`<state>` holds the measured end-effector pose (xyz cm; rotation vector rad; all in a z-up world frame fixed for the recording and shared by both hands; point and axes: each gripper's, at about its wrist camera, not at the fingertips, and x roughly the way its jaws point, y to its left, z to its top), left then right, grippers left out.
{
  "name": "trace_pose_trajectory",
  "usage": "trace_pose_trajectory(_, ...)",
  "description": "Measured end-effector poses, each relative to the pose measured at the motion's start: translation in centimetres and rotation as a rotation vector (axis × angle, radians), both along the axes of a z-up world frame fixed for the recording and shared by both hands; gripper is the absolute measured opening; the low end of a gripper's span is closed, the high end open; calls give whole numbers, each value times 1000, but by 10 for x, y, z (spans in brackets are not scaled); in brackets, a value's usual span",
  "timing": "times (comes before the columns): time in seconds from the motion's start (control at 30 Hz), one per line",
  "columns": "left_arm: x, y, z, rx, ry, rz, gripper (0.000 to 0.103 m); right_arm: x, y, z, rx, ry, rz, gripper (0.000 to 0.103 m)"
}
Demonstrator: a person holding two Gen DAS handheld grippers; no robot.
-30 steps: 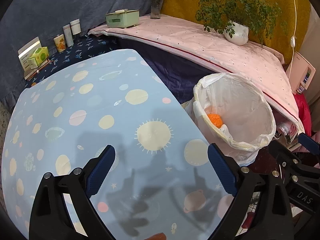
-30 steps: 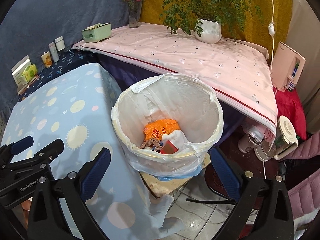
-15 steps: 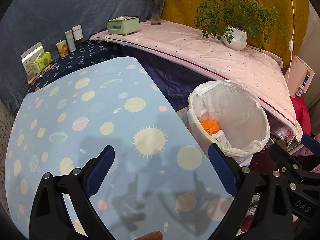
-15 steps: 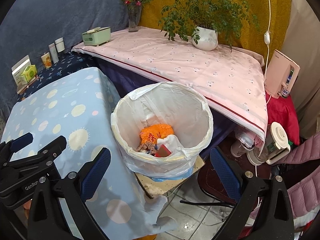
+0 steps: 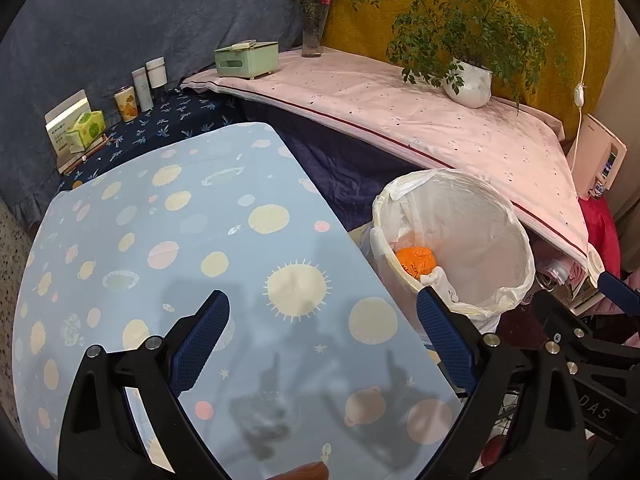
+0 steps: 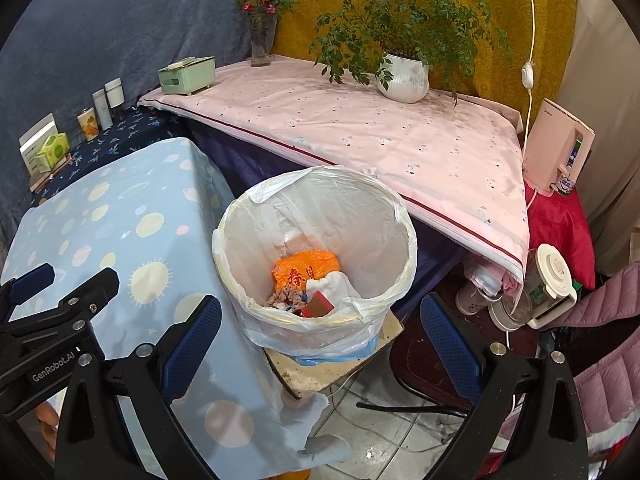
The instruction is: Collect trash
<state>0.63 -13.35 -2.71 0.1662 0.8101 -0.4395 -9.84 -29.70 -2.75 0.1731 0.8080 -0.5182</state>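
A: Status on trash?
B: Looks done — orange wrapper [image 6: 306, 270], white wad and red scrap sit in the lined bin [image 6: 316, 240] beside the table [image 5: 160, 240]. Tabletop shows no litter in view.
A: Grippers?
B: Left gripper [image 5: 322, 334] spread wide over the cloth, empty. Right gripper [image 6: 320, 334] spread wide above the bin, empty — nothing left to grab that I can see.

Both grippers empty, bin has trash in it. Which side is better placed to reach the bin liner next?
Right, probably. The right gripper is open and looks straight down into the bin, its rim between the fingers. The left gripper is open over the blue tablecloth, bin off to its right.
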Motion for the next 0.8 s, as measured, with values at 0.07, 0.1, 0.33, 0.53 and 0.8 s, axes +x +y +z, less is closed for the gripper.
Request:
trace_pose_trajectory(0.07, 0, 0, -1, 2, 0, -2, 90, 0, 1, 0, 1, -2, -3, 96)
trace_pose_trajectory(0.1, 0, -1, -1, 5, 0, 0, 90, -1, 1, 0, 3, -2, -2, 96)
trace_pose_trajectory(0.33, -2, 0, 1, 0, -1, 6, 90, -1, -1, -2, 2, 1, -2, 96)
trace_pose_trajectory(0.53, -2, 2, 1, 0, -2, 17, 90, -3, -2, -3, 1, 0, -3, 96)
trace_pose_trajectory(0.8, -3, 1, 0, 4, 1, 20, 90, -5, -2, -3, 0, 1, -6, 96)
